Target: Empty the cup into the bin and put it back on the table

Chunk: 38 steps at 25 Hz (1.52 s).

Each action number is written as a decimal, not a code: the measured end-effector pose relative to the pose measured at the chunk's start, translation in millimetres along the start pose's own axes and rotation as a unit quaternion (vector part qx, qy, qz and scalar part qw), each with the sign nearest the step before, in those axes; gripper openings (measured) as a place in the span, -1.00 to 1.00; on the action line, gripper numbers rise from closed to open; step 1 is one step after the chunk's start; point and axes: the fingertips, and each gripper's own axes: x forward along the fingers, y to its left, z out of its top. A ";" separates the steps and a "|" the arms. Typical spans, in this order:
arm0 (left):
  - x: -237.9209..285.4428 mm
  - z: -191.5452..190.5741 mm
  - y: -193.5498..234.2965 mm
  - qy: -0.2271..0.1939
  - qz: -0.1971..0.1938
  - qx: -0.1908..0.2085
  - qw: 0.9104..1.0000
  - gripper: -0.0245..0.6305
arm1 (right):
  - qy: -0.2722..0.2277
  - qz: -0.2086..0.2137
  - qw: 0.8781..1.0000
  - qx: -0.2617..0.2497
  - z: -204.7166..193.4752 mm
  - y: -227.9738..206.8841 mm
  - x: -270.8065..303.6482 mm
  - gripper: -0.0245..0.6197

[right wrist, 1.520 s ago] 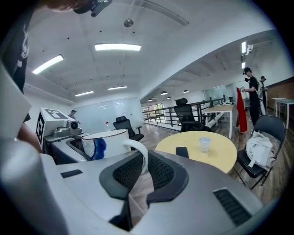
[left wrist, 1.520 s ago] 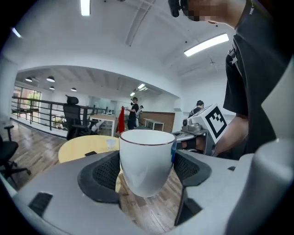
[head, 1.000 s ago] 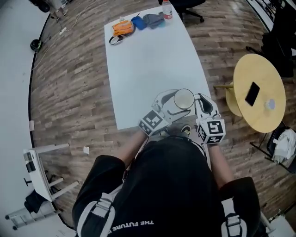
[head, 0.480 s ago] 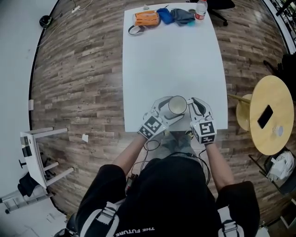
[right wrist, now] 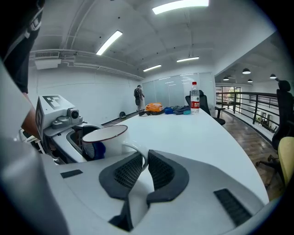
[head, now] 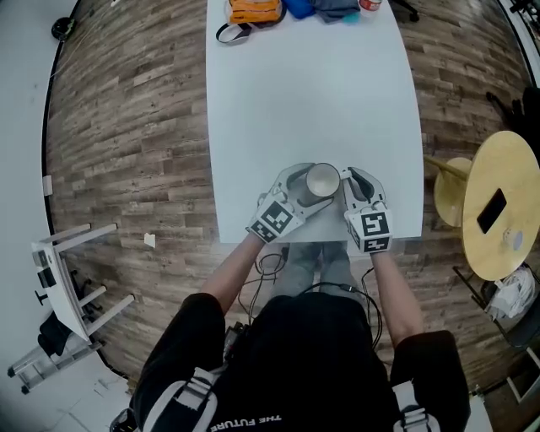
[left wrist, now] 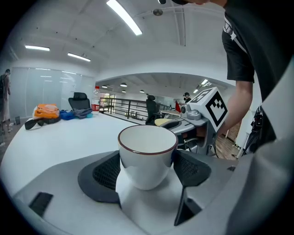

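A white cup point(head: 321, 180) with a dark red rim is held upright between both grippers, low over the near end of the white table point(head: 312, 101). Whether its base touches the tabletop I cannot tell. My left gripper point(head: 297, 191) is shut on the cup's body point(left wrist: 147, 156), its black pads point(left wrist: 108, 172) pressing on both sides. My right gripper point(head: 351, 187) is shut on the cup's handle point(right wrist: 136, 148), which sits pinched between its pads point(right wrist: 126, 172). The cup's inside looks empty. No bin is in view.
At the table's far end lie an orange bag point(head: 253, 10), blue cloth items point(head: 305, 8) and a water bottle point(right wrist: 195, 103). A round yellow side table point(head: 506, 169) with a phone point(head: 490, 211) stands right. A white frame point(head: 63, 278) stands on the wooden floor to the left.
Both grippers have come down together with the cup, from higher in front of the person to low over the table's near end. Both grips are unchanged.
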 end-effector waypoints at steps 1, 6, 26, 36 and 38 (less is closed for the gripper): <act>0.6 0.6 0.7 -0.002 0.000 0.000 1.000 0.19 | 0.000 0.000 1.000 0.003 -0.5 -0.8 0.9 -0.78; 6.8 4.6 2.3 -0.009 0.001 0.008 1.000 0.19 | -0.002 0.001 1.000 0.015 -3.4 -7.9 2.8 -0.78; -0.1 -2.4 -2.8 -0.007 0.029 0.027 0.999 0.19 | 0.012 -0.018 1.000 0.022 -20.8 -5.1 -4.6 -0.73; -54.0 6.0 -5.7 -0.039 0.084 -0.023 0.995 0.19 | 0.020 -0.049 0.998 0.023 -22.5 -1.8 -44.6 -0.64; -79.0 12.1 -12.2 -0.052 0.103 -0.035 0.993 0.19 | 0.013 -0.056 0.998 0.020 -13.1 1.1 -64.1 -0.64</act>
